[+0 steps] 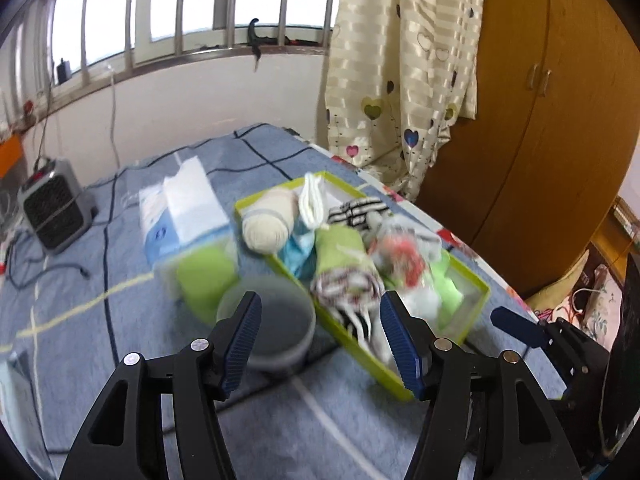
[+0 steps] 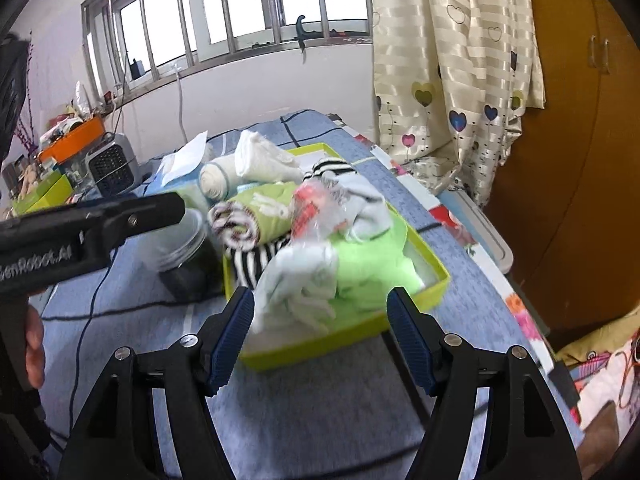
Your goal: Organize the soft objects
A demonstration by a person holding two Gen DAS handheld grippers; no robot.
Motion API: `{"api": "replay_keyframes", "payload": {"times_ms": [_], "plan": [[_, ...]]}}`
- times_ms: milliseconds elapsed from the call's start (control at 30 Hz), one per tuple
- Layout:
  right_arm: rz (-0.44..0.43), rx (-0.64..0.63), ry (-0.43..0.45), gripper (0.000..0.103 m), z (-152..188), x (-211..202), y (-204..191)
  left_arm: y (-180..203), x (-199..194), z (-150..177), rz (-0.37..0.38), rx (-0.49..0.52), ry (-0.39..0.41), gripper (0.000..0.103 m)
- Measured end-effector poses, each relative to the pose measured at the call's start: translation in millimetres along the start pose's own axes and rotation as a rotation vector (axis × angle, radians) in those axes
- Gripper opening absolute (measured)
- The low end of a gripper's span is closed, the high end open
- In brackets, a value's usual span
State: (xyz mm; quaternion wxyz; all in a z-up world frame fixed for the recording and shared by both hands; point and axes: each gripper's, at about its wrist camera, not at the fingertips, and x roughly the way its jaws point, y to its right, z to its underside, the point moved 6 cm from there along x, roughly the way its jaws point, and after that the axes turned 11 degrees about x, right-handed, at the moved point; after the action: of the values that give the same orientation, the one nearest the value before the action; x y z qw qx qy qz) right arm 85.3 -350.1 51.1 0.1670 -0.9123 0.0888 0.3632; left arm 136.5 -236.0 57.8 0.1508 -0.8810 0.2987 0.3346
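A lime box [image 1: 476, 280] [image 2: 438, 280] sits on the blue bedspread, heaped with soft things. In it are a cream rolled sock [image 1: 266, 228] [image 2: 216, 180], a white folded cloth [image 2: 264, 158] and a green roll with a striped lining [image 1: 344, 268] [image 2: 256, 216]. It also holds a plastic-wrapped red and white piece [image 2: 320, 208], light green cloth [image 2: 372, 264] and a pale cloth [image 2: 296, 284] draped over the near rim. My left gripper [image 1: 320, 320] is open and empty, short of the box's near left corner. My right gripper [image 2: 320, 320] is open and empty just before the front rim.
A round grey tub [image 1: 276, 328] [image 2: 180, 240] stands left of the box, with a blurred green item [image 1: 204, 276] and a blue tissue pack [image 1: 180, 208] behind it. A small heater [image 1: 56, 208] and cables lie far left. Curtain [image 1: 400, 80] and wardrobe [image 1: 540, 120] stand right of the bed.
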Motion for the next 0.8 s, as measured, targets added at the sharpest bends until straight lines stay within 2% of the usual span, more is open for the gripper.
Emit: {"api": "replay_keyframes", "payload": {"times_ms": [200,400,533,633,800], "plan": [[0.009,-0.009,-0.023,0.070,23,-6,-3,-2,-8,38,-0.044,-0.008,-0.030,0.064],[0.037,-0.019,-0.058,0.070,46,-1,-3,1,-1,80,-0.092,0.006,-0.094,0.064],[0.057,-0.026,-0.068,0.070,53,3,-2,-3,1,95,-0.101,-0.019,-0.109,0.065],[0.063,-0.034,-0.080,0.070,57,7,-3,-7,1,101,-0.132,-0.033,-0.112,0.073],[0.098,-0.031,-0.092,0.070,62,13,1,-9,2,107,-0.140,-0.038,-0.114,0.073]]}}
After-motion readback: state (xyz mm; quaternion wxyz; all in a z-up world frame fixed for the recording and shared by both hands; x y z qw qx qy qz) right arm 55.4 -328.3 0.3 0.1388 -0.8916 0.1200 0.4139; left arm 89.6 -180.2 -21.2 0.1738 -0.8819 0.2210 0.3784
